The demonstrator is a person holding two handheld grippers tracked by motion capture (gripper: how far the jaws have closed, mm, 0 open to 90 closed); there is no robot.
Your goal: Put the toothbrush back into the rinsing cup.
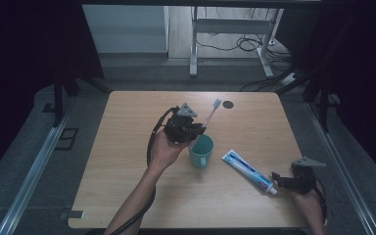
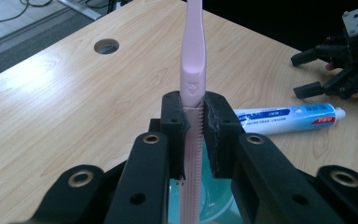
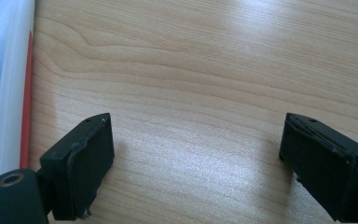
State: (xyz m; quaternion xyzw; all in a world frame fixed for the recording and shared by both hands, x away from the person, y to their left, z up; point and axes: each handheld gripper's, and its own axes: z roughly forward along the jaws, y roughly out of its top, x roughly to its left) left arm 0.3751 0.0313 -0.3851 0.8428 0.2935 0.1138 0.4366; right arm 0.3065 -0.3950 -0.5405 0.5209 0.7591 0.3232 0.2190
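My left gripper is shut on a pink toothbrush, whose head points toward the table's far side. It hangs just above a teal mug, with the handle's lower end over the mug's mouth. A white and blue toothpaste tube lies to the right of the mug. My right gripper stands open low over bare wood beside the tube's cap end, nothing between its jaws. The left gripper view also catches the right gripper farther off.
The wooden table has a round cable hole near its far edge. Beyond the table stand desk legs and cables on the floor. Dark curtains hang on both sides.
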